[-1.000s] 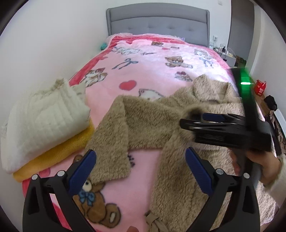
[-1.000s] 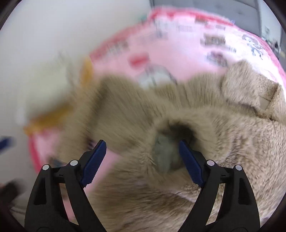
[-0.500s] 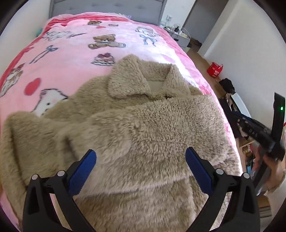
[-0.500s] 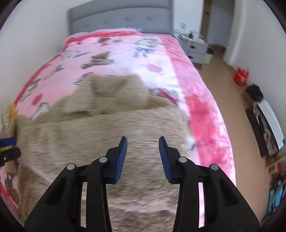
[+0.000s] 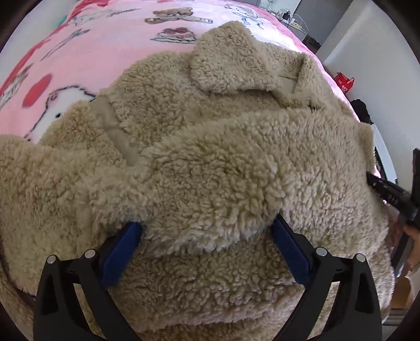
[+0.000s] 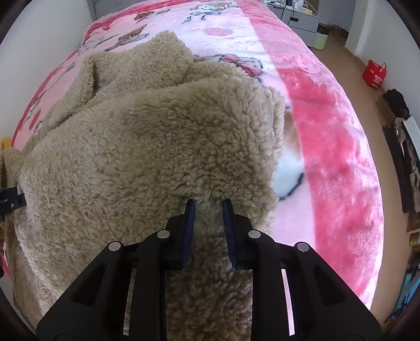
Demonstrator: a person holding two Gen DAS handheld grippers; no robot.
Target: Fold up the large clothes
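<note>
A beige fleece coat [image 5: 210, 162] lies on the pink blanket [image 5: 86, 49], collar away from me, one sleeve folded across its front. My left gripper [image 5: 207, 233] is open, its blue pads straddling the end of that folded sleeve, low against the fleece. In the right wrist view the coat [image 6: 147, 147] fills the left half. My right gripper [image 6: 207, 207] is shut on a fold of fleece near the coat's right edge. The right gripper also shows at the right edge of the left wrist view [image 5: 391, 194].
The pink blanket [image 6: 328, 136] covers the bed, its edge to the right. Beyond it are brown floor, a red bag [image 6: 374, 74], a grey nightstand [image 6: 302, 19] and dark clothes [image 6: 399, 105]. A yellow garment [image 6: 5, 143] peeks at far left.
Both grippers have dropped close onto the coat. The right jaws closed from a narrow gap onto the fleece. The left gripper moved down over the folded sleeve, still open.
</note>
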